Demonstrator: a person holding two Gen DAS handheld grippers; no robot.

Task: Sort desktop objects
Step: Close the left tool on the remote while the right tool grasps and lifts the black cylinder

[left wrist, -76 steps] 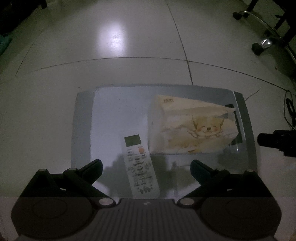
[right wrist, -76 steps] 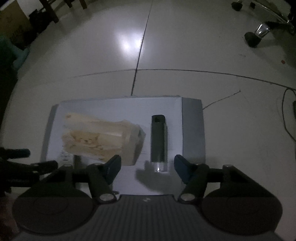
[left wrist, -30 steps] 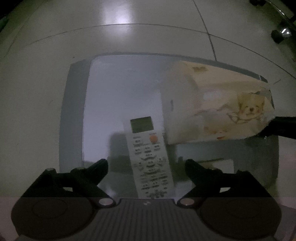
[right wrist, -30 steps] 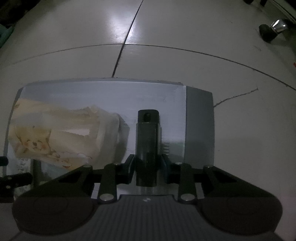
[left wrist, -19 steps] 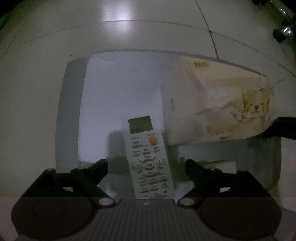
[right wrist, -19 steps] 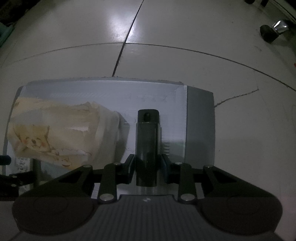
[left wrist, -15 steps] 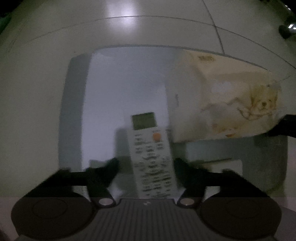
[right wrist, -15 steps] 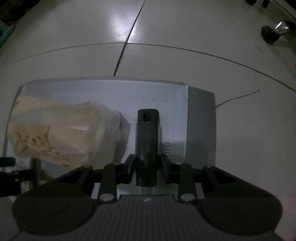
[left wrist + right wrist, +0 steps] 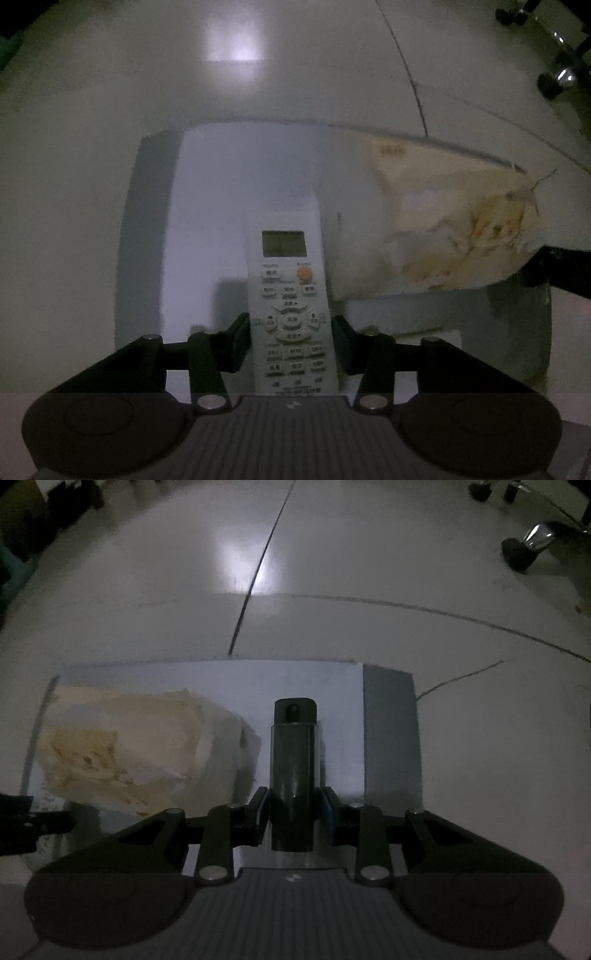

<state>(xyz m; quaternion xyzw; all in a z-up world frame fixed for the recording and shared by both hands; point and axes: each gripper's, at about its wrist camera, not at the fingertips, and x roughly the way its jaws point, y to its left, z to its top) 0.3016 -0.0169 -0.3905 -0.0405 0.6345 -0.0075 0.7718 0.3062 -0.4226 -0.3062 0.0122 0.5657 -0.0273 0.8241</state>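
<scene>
A white remote control [image 9: 288, 291] with an orange button lies on the small glass-topped table [image 9: 221, 184]. My left gripper [image 9: 290, 332] points down at it. Its jaws are closing, and the pads touch both long sides of the remote's lower half. A dark cylinder [image 9: 294, 753] with a clear base sticks out forward from my right gripper [image 9: 294, 808], which is shut on its lower part. A cream tissue pack [image 9: 443, 229] with a cartoon print lies between the remote and the cylinder; the right wrist view shows this tissue pack [image 9: 125, 746] to the left of the cylinder.
The table's grey side strip [image 9: 391, 738] lies just right of the cylinder. Pale tiled floor surrounds the table. Chair casters [image 9: 554, 77] stand at the far right, and the same casters [image 9: 524, 550] show in the right wrist view. Dark furniture [image 9: 22, 524] fills the far left corner.
The left jaws have swung in from wide open onto the remote's sides. The right gripper has kept its hold on the cylinder and shifted slightly over the table.
</scene>
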